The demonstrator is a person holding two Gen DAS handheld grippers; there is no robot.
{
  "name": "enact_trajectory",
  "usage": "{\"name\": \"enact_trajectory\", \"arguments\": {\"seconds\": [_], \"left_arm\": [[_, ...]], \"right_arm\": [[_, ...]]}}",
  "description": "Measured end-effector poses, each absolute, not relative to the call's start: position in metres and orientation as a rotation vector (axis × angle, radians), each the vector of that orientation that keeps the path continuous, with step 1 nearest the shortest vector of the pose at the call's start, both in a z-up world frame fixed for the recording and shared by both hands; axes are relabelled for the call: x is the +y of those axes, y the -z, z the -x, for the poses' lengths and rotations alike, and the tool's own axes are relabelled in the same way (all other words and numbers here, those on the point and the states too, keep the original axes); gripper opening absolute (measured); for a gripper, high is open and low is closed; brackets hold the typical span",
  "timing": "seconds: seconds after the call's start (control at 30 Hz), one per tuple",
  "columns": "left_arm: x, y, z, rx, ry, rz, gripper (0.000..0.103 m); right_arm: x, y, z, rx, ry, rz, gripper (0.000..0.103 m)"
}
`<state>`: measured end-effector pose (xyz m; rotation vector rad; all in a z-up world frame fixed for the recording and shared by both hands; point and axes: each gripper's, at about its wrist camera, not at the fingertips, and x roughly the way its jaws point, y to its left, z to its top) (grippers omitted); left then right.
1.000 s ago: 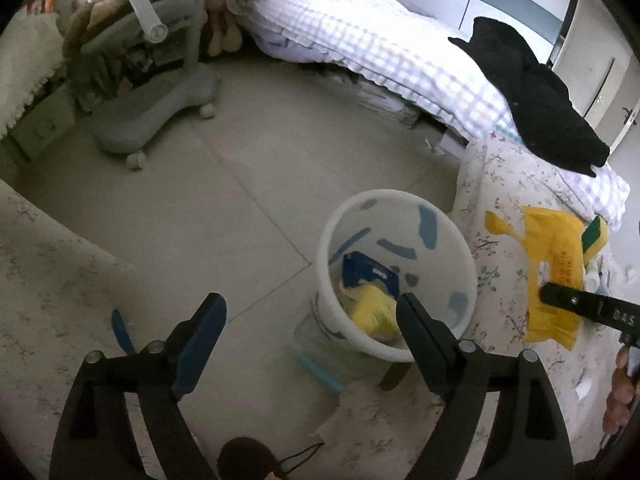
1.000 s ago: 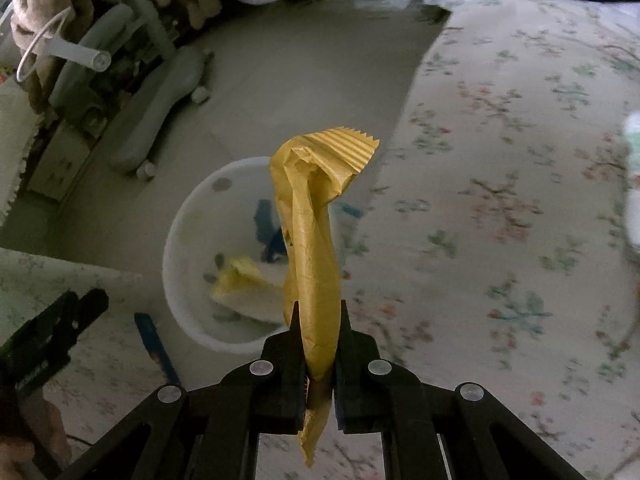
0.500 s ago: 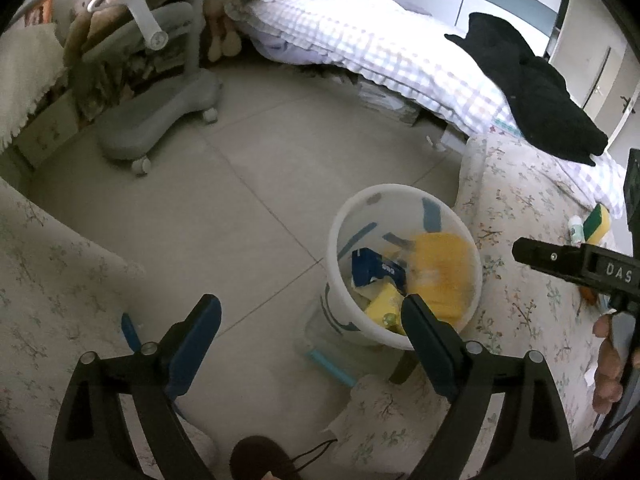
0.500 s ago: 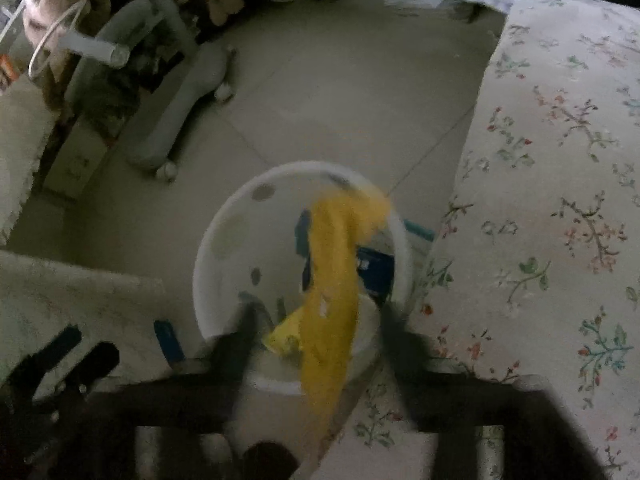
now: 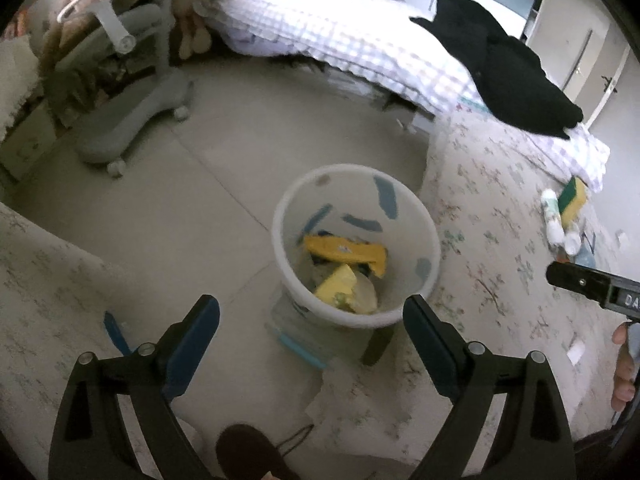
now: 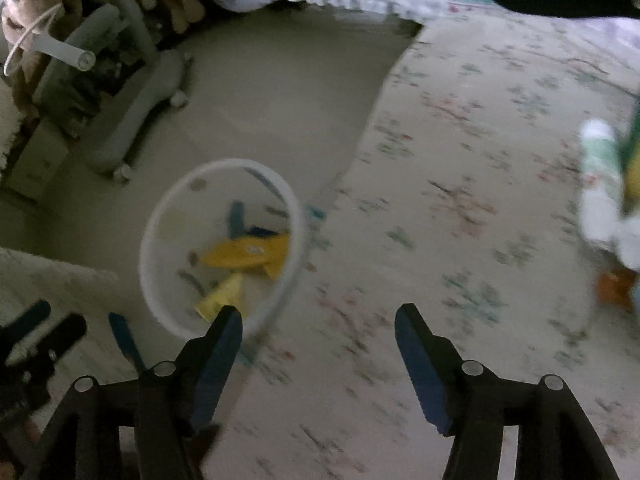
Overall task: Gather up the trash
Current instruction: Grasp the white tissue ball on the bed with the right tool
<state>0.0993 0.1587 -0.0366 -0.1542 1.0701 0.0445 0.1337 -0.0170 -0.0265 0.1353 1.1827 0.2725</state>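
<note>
Left tool point(image 5: 311, 318) – spread wide, empty, lower frame | right tool point(image 6: 318, 318) – wide, empty | yellow wrapper point(image 5: 344, 253) – inside white bin point(image 5: 412, 208), centre frame

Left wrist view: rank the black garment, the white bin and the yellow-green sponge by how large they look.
1. black garment
2. white bin, looking close to it and nearer the camera, so unsure
3. yellow-green sponge, clearly smallest
</note>
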Motion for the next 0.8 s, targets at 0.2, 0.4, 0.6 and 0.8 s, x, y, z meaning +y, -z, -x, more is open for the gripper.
{"name": "enact_trajectory", "arguments": {"seconds": [0.2, 0.4, 0.6, 0.8], "left_arm": [[0.134, 0.031, -0.095, 1.076, 0.010, 0.134, 0.103], [0.107, 0.029, -0.091, 1.087, 0.071, 0.107, 0.103], [0.088, 0.032, -0.085, 1.103, 0.103, 0.067, 0.103], [0.068, 0.040, -0.080, 1.127, 0.148, 0.038, 0.103]], "right_arm": [[-0.063, 0.023, -0.106, 1.198, -0.232, -0.123, 0.073], [-0.107, 0.027, -0.085, 1.212, -0.178, -0.118, 0.073], [-0.145, 0.038, -0.066, 1.237, -0.117, -0.099, 0.074], [-0.169, 0.055, -0.049, 1.272, -0.094, -0.084, 0.074]]}}
